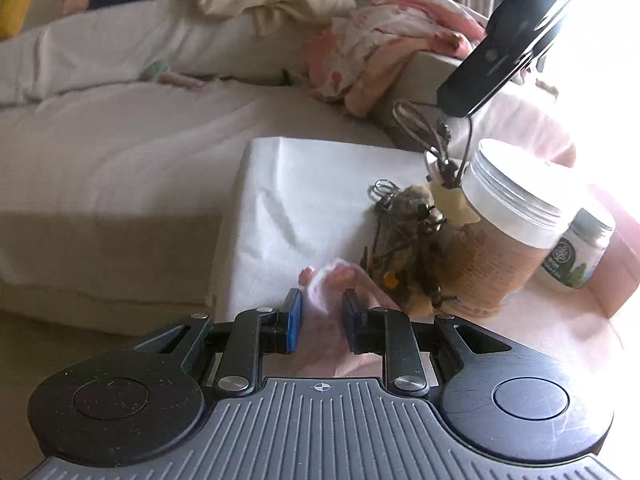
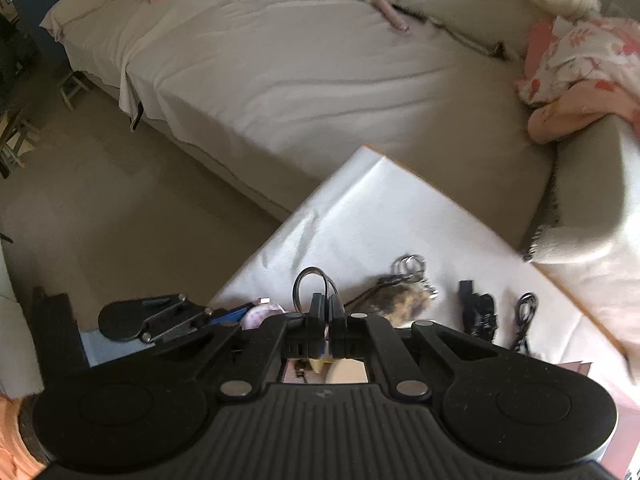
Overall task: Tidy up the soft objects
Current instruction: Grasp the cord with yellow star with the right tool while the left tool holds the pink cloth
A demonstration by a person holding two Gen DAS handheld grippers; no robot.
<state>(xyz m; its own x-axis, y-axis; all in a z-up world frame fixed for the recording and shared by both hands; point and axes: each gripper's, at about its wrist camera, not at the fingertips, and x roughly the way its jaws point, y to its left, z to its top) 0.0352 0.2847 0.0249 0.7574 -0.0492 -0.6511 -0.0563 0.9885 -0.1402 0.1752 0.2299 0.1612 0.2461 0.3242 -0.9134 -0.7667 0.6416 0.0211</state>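
Your right tool is pinched shut on the cord loop of a keychain, its star charm dangling against the big jar. Lift straight, so the jar stays upright. Your left tool, partly closed, seems to grip a pink cotton pad in front of the jar, near the furry keychain on the counter; hold gently.
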